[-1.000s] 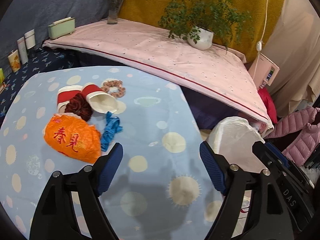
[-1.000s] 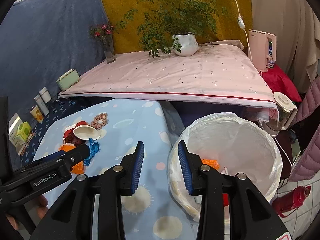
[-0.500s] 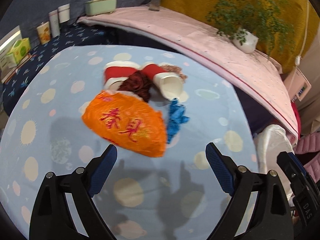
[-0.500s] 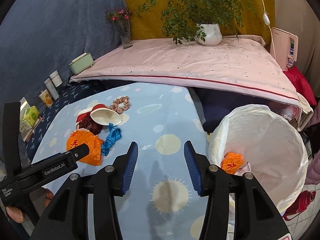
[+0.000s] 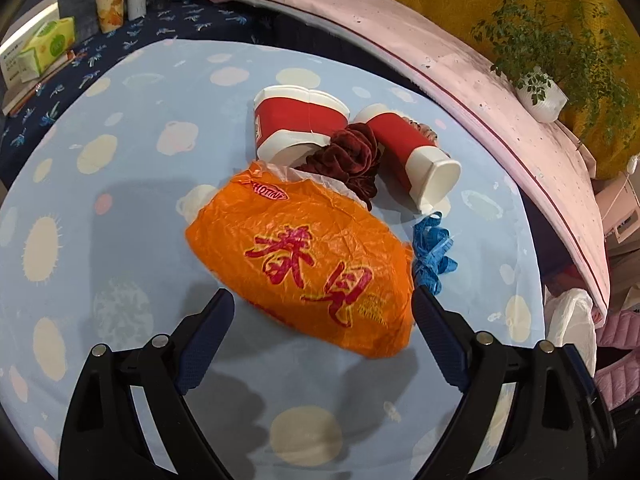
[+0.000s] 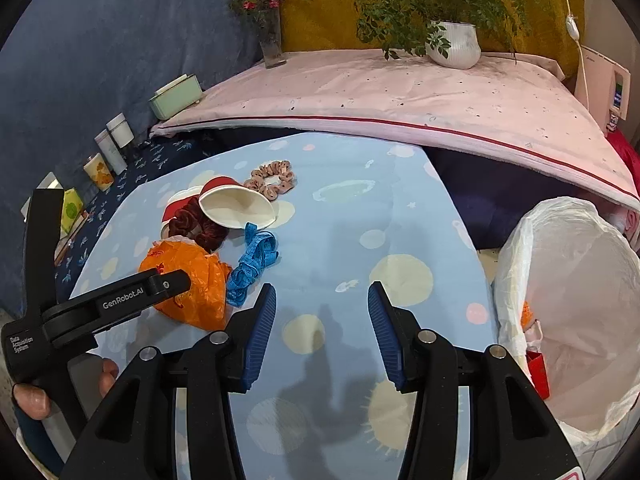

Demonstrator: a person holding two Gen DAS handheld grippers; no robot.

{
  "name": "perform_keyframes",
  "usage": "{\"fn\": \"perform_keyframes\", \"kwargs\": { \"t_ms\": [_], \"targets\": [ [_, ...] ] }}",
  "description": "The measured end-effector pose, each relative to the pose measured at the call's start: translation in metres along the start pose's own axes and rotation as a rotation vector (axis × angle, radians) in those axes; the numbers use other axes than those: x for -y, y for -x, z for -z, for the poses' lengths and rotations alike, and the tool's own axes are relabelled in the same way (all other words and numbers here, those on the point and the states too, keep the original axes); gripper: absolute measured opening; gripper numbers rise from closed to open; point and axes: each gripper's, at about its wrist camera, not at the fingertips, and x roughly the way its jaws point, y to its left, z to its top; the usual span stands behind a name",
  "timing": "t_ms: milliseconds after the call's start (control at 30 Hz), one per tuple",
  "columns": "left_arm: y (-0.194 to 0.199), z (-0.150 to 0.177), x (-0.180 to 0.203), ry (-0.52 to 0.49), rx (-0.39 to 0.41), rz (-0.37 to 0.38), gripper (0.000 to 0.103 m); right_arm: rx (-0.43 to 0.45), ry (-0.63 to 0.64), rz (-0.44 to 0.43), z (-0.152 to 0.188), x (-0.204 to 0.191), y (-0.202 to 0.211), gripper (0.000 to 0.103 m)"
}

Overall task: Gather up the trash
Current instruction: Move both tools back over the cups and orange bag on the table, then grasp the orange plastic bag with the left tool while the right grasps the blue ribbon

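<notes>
- So: orange plastic bag [image 5: 312, 264], crumpled w/ red characters, lies on the surface [image 5: 120, 208] (light-blue cloth w/ pale dots), near its left-front part as the right wrist view shows it.
- Left tool [image 5: 322, 320] hangs over the bag's near edge, jaws wide apart; bag's near end sits between the two blue pads, pads not pressing it. Right pad just beside the bag's right corner, left pad apart from it.
- Blue ribbon-like tape [image 5: 432, 256], bunched, touching the bag's right side.
- Dark red scrunchie [image 5: 352, 156] behind the bag, touching it, wedged between 2 red-and-white paper cups.
- Left cup [image 5: 296, 120] on its side; right cup [image 5: 416, 156] on its side too, open mouth toward the tape.
- Pink scrunchie [image 6: 272, 178] further back, just beside the right cup, flat on the cloth.
- Right tool [image 6: 322, 332] over a bare stretch of the surface, jaws partway apart, nothing between them; well apart from the trash pile.
- A hand [image 6: 36, 392] grips the left tool's handle, low-left in the right wrist view.
- Bin w/ white liner [image 6: 576, 320] off the surface's right edge; orange scrap and a red item inside it.
- Behind: pink-covered bed [image 6: 400, 96] w/ white plant pot [image 6: 454, 44], flower vase [image 6: 272, 40], green box [image 6: 176, 94].
</notes>
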Motion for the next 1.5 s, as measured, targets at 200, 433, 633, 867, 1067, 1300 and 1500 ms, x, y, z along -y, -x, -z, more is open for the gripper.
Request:
{"fn": "perform_keyframes", "kwargs": {
  "t_ms": [200, 433, 633, 867, 1067, 1300, 1500],
  "targets": [
    [-0.016, -0.006, -0.004, 0.037, -0.06, 0.059, 0.058, -0.029, 0.001, -0.021, -0.007, -0.014, -0.024, 0.047],
    [-0.008, 0.0, -0.019, 0.033, -0.06, 0.126, 0.02, -0.067, 0.008, -0.048, -0.01, -0.033, -0.052, 0.047],
    [0.007, 0.002, -0.038, 0.055, -0.039, 0.145, 0.012, -0.087, 0.027, -0.059, -0.009, -0.051, -0.071, 0.047],
    [0.014, 0.007, -0.05, 0.046, -0.026, 0.118, 0.012, -0.13, 0.036, -0.043, 0.001, -0.062, -0.098, 0.042],
    [0.016, 0.009, -0.049, 0.036, -0.022, 0.114, 0.012, -0.127, 0.05, -0.037, 0.003, -0.062, -0.094, 0.02],
    [0.027, 0.013, -0.035, 0.003, -0.007, 0.124, 0.012, -0.094, 0.021, -0.031, 0.006, -0.045, -0.067, 0.019],
    [0.042, 0.019, -0.01, -0.047, 0.009, 0.144, 0.011, -0.046, -0.011, -0.031, 0.004, -0.025, -0.033, 0.019]
  ]
}}
